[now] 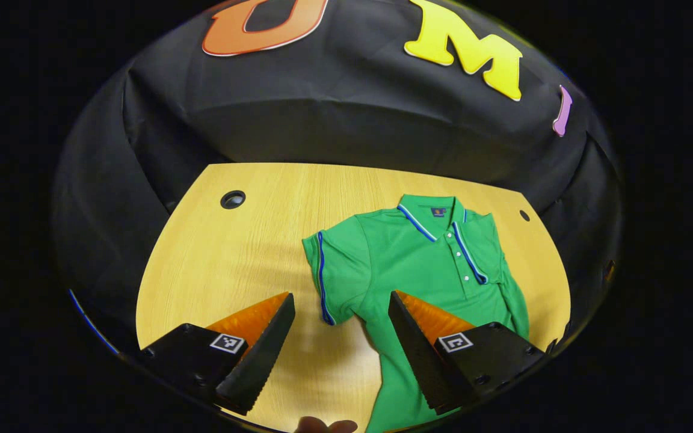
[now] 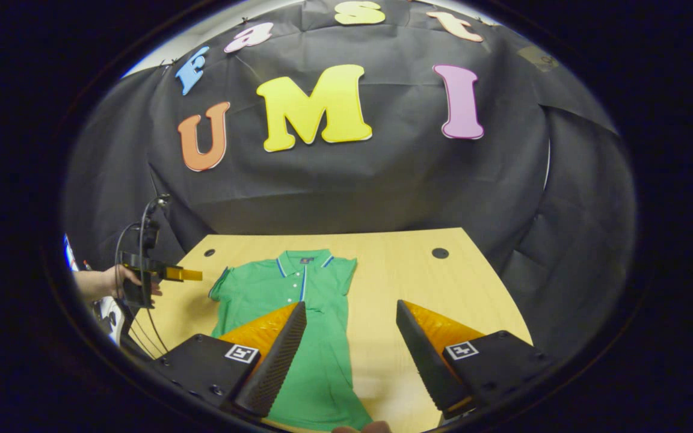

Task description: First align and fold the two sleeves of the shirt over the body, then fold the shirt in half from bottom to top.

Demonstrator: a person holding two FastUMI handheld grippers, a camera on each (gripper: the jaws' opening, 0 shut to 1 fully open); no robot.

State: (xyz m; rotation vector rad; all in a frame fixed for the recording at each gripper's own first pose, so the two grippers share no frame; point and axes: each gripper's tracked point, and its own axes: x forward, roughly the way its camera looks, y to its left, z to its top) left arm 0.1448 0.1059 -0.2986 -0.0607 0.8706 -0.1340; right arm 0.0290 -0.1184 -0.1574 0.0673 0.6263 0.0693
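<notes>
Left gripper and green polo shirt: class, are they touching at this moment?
Apart. The right gripper view shows the left gripper held in a hand at the table's edge, with bare wooden table between it and the green polo shirt.

Recording booth: black cloth wall (image 2: 382,180), wooden table (image 1: 244,252).

left claw (image 1: 341,304) open, right claw (image 2: 351,313) open

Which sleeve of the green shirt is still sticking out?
The sleeve with the blue stripe sticks out flat beside the left gripper. The other sleeve already lies folded over the shirt.
</notes>
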